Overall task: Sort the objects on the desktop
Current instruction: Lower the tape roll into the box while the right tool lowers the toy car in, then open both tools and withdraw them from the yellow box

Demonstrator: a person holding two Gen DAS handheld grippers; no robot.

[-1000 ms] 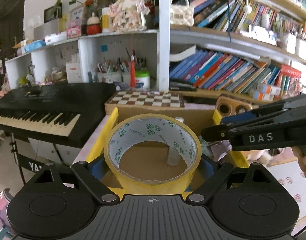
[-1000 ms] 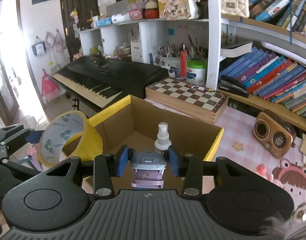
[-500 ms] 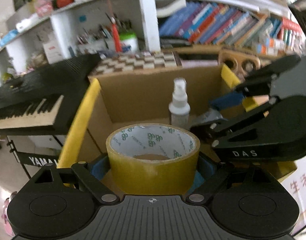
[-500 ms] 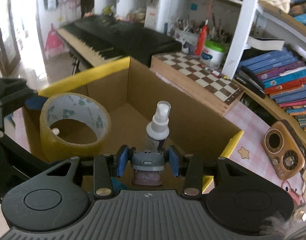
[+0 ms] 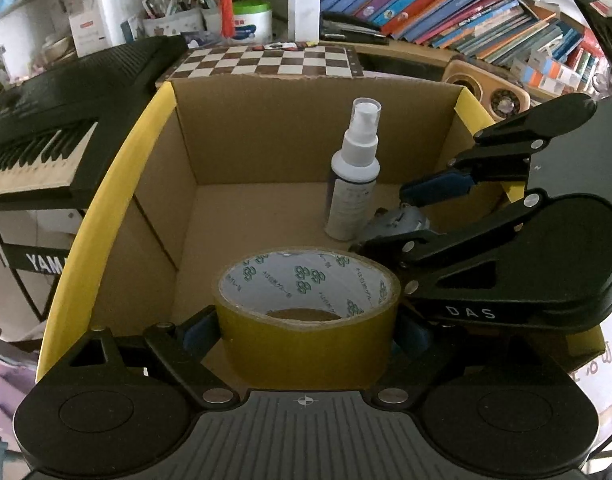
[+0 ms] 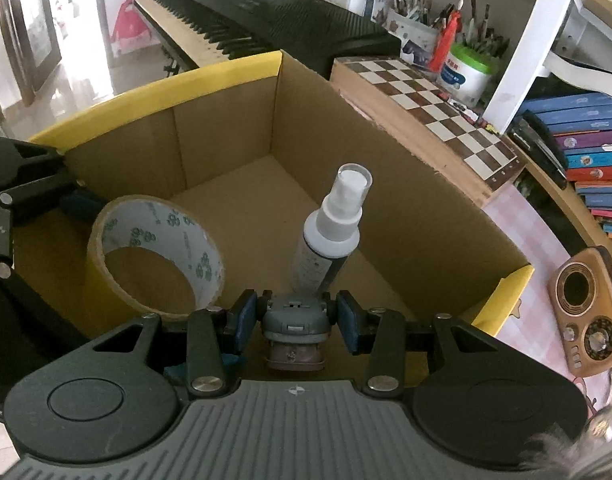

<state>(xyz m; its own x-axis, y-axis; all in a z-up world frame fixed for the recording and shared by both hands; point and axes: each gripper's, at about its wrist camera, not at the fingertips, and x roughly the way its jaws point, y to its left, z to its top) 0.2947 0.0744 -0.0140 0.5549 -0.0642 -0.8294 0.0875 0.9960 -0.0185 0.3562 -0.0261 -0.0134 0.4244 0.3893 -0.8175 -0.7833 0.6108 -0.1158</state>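
Observation:
My left gripper [image 5: 306, 330] is shut on a yellow tape roll [image 5: 306, 320] and holds it low inside the cardboard box [image 5: 117, 184]. The roll also shows in the right wrist view [image 6: 153, 256]. My right gripper [image 6: 295, 322] is shut on a small grey object [image 6: 294, 322] with a brown part below it, inside the same box [image 6: 225, 68]. It shows from the side in the left wrist view [image 5: 402, 220], between the right gripper's blue pads [image 5: 438, 188]. A white spray bottle [image 5: 354, 176] stands upright on the box floor, right behind the grey object [image 6: 330, 236].
A chessboard [image 5: 265, 60] lies behind the box. A black keyboard [image 5: 45, 112] stands to the left. A wooden radio [image 6: 586, 316] sits on the pink checked table right of the box. Shelves with books [image 5: 446, 4] and pen cups are behind.
Both grippers have gone down into the box with their objects. The tape roll and the grey object are now much closer to the box floor and to the spray bottle.

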